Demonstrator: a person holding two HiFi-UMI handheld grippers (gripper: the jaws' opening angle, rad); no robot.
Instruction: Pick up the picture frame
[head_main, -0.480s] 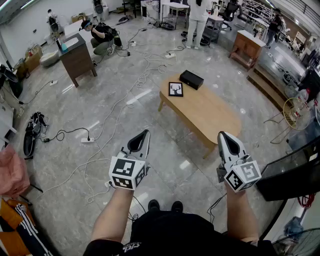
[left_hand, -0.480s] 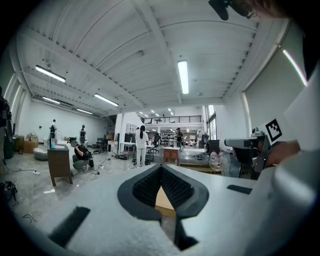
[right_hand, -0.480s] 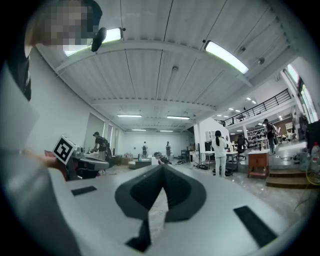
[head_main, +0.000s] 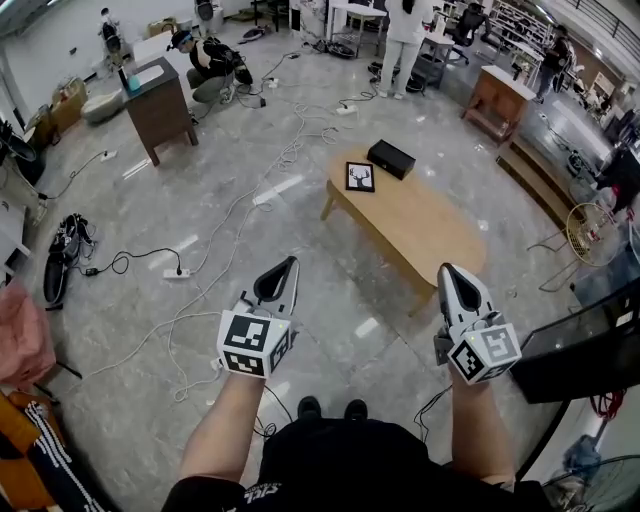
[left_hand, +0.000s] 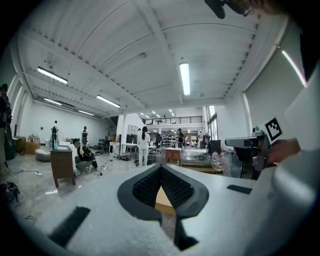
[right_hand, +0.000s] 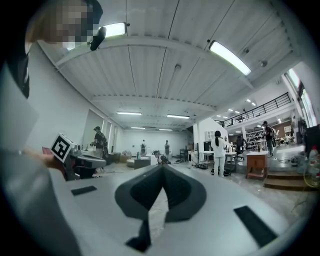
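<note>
Ahead, picture frame (head_main: 359, 176) sits at table (head_main: 420, 225) edge; left gripper (head_main: 292, 263) and right gripper (head_main: 447, 269) jaws pressed together.

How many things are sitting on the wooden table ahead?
2 on the table: the picture frame at its far left corner, a black box just beyond, to the right.

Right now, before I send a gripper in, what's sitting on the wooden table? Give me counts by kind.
On the wooden table:
picture frame: 1
black box: 1
Total: 2
</note>
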